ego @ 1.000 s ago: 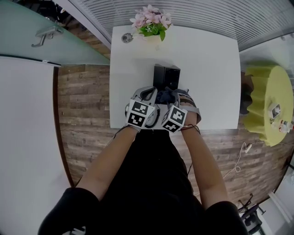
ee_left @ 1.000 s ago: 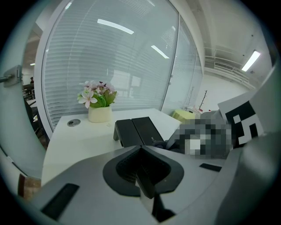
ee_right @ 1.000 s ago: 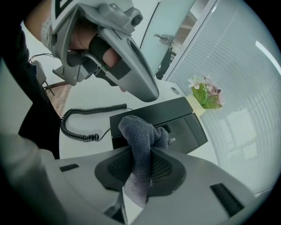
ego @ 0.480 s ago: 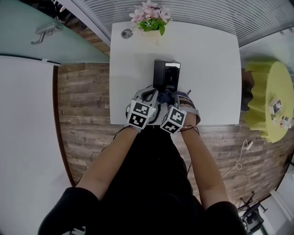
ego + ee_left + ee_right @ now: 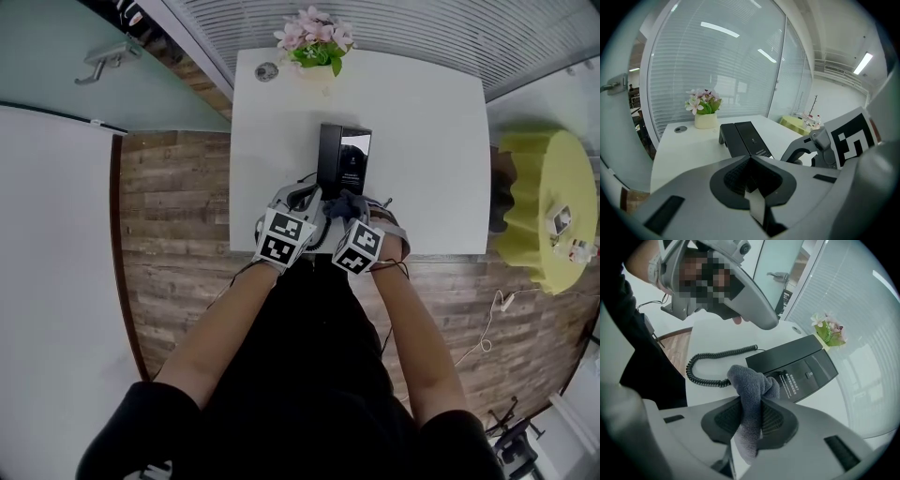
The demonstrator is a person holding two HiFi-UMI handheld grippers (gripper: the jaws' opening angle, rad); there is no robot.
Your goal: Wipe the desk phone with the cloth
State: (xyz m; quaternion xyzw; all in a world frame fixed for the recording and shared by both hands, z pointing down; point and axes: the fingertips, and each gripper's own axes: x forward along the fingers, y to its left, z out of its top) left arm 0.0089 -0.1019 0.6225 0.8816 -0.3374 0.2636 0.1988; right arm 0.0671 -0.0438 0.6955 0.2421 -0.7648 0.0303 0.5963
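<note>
The black desk phone (image 5: 344, 157) lies in the middle of the white desk (image 5: 431, 141); its coiled cord (image 5: 708, 357) loops toward the near edge. My right gripper (image 5: 356, 208) is shut on a dark grey cloth (image 5: 750, 380), which bunches up between the jaws just short of the phone's (image 5: 797, 362) near end. My left gripper (image 5: 307, 190) sits close beside it on the left, at the phone's near left corner. In the left gripper view its jaws (image 5: 750, 159) are closed together with nothing visible between them, and the phone (image 5: 745, 138) lies just ahead.
A pot of pink flowers (image 5: 314, 47) stands at the desk's far edge, with a round cable grommet (image 5: 267, 70) to its left. A yellow round table (image 5: 544, 206) with small items is off to the right. A glass partition with blinds runs behind the desk; wooden floor lies to the left.
Both grippers have drawn back a little toward the near edge, taking the cloth off the phone. More of the phone's top now shows.
</note>
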